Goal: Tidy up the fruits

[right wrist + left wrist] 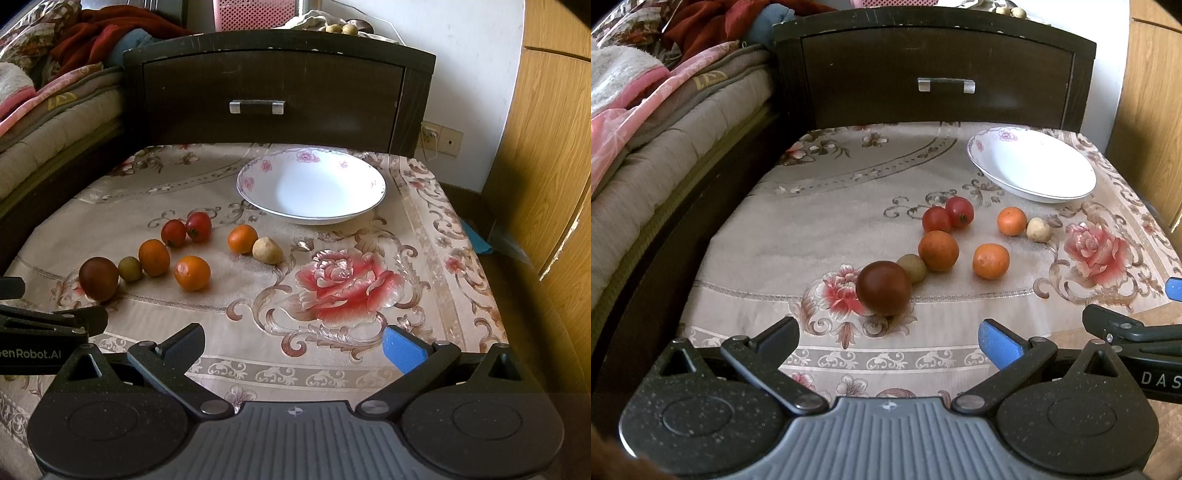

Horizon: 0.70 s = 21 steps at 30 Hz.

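Several fruits lie on a floral tablecloth (775,236). A dark red plum (884,288) (98,278) is nearest. Behind it are a small brown longan (912,267) (130,268), three oranges (938,250) (991,261) (1012,221), two red tomatoes (936,219) (959,211) and a pale longan (1038,229) (267,250). An empty white bowl (1032,164) (312,184) stands at the back. My left gripper (890,339) is open and empty, just short of the plum. My right gripper (295,345) is open and empty above the rose pattern (343,288).
A dark wooden nightstand drawer (938,77) (273,96) rises behind the table. A bed with folded blankets (646,122) lies to the left. A wooden wardrobe (546,155) stands to the right. The right gripper's fingers (1126,330) show at the left view's right edge.
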Tool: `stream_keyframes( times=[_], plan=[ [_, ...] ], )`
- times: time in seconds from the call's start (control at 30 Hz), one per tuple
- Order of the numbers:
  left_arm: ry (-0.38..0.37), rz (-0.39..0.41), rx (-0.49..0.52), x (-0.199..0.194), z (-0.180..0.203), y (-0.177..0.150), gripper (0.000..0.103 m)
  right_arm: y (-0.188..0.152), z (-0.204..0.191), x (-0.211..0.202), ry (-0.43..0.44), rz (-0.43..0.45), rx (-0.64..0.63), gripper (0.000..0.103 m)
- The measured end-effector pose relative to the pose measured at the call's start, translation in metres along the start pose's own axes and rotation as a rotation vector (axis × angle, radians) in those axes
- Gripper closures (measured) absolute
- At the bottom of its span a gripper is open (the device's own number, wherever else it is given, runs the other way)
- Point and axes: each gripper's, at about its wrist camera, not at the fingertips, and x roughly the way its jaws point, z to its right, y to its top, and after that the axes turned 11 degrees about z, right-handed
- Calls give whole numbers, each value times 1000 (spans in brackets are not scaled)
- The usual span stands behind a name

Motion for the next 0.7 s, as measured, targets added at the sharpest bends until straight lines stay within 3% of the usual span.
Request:
stream_keyframes(
  times=[0.7],
  plan=[
    [-1,-1,4,-2,-1,-3,0,-5,-3,2,4,-3,9,7]
  ],
)
